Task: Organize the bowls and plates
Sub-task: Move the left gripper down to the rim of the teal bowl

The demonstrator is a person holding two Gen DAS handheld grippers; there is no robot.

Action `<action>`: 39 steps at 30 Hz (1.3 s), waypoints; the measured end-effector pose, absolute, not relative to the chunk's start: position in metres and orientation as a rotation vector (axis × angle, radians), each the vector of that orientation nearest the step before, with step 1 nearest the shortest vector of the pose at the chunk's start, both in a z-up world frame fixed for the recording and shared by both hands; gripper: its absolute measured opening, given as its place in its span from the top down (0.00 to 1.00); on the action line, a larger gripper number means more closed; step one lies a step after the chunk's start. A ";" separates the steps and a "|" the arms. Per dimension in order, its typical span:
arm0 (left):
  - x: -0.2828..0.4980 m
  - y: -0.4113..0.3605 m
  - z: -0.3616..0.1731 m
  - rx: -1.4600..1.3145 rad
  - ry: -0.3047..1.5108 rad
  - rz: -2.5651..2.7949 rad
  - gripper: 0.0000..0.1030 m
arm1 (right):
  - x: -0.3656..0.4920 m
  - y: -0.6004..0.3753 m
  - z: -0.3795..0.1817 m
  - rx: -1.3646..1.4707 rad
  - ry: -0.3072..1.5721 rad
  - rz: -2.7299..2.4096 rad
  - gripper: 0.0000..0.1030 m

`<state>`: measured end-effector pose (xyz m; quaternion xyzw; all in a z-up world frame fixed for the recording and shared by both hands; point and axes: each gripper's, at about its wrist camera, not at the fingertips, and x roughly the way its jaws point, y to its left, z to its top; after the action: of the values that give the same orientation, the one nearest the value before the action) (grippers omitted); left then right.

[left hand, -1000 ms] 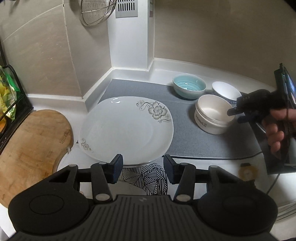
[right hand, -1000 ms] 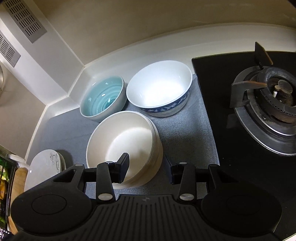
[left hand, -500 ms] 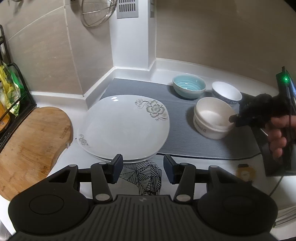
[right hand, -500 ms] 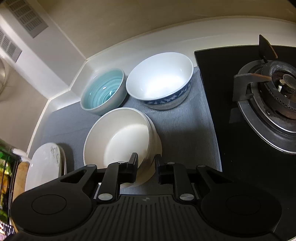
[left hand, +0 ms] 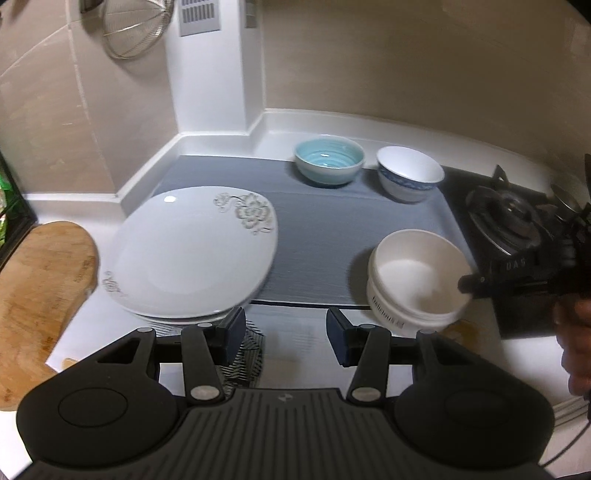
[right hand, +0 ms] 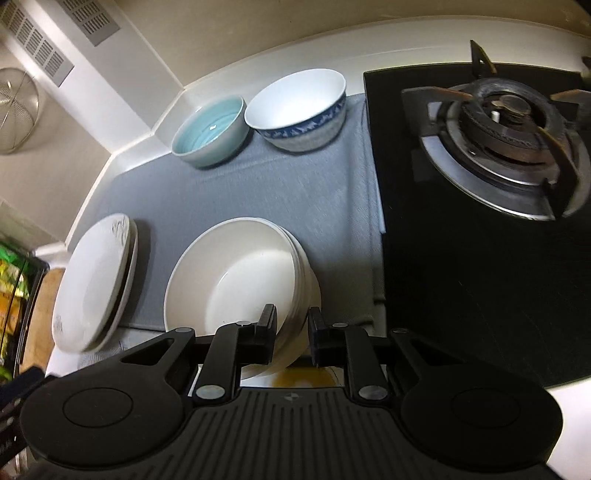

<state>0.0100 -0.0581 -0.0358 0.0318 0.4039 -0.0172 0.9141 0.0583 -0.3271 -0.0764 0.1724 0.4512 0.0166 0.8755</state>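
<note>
A cream bowl (right hand: 236, 288), with nested rims showing at its side, sits at the front edge of the grey mat (right hand: 258, 184). My right gripper (right hand: 291, 328) is shut on its near rim, one pad inside and one outside. In the left wrist view the same cream bowl (left hand: 417, 280) shows with the right gripper (left hand: 469, 284) on its right rim. My left gripper (left hand: 286, 336) is open with nothing between its fingers, just in front of a stack of white flowered plates (left hand: 192, 254). A teal bowl (right hand: 210, 129) and a blue-patterned white bowl (right hand: 295, 107) stand together at the back of the mat.
A black gas hob with its burner (right hand: 506, 136) borders the mat on the right. A wooden cutting board (left hand: 37, 288) lies left of the plates, and a wire strainer (left hand: 136, 29) hangs on the wall. A black-and-white patterned cloth (left hand: 251, 350) lies under my left gripper.
The right gripper's jaws closed on the cream bowl's rim and drew the bowl toward the mat's front edge, away from the two back bowls. My left gripper drew back from the plates.
</note>
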 end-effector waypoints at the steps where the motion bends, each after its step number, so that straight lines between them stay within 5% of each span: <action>1: 0.010 -0.061 -0.037 0.065 0.832 -0.041 0.48 | 0.055 -0.327 -0.076 0.356 0.942 0.039 0.81; 14: 0.037 -0.080 -0.037 0.047 0.782 -0.128 0.49 | 0.030 -0.323 -0.072 0.310 0.960 0.066 0.78; 19: 0.069 -0.076 -0.034 0.021 0.748 -0.189 0.77 | 0.035 -0.316 -0.074 0.294 0.967 0.039 0.79; 21: 0.087 -0.070 -0.032 -0.002 0.731 -0.206 0.80 | 0.036 -0.312 -0.073 0.285 0.979 0.017 0.80; 32: 0.219 -0.040 -0.038 -0.096 0.744 -0.257 0.79 | 0.025 -0.290 -0.068 0.254 1.097 -0.033 0.77; 39: 0.294 -0.030 -0.066 -0.210 0.825 -0.243 0.68 | 0.001 -0.290 -0.051 0.326 1.034 -0.176 0.77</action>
<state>0.2938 -0.0301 -0.0660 -0.1018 0.3990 -0.1178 0.9036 0.0015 -0.2896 -0.0512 0.1551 0.4912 -0.0834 0.8530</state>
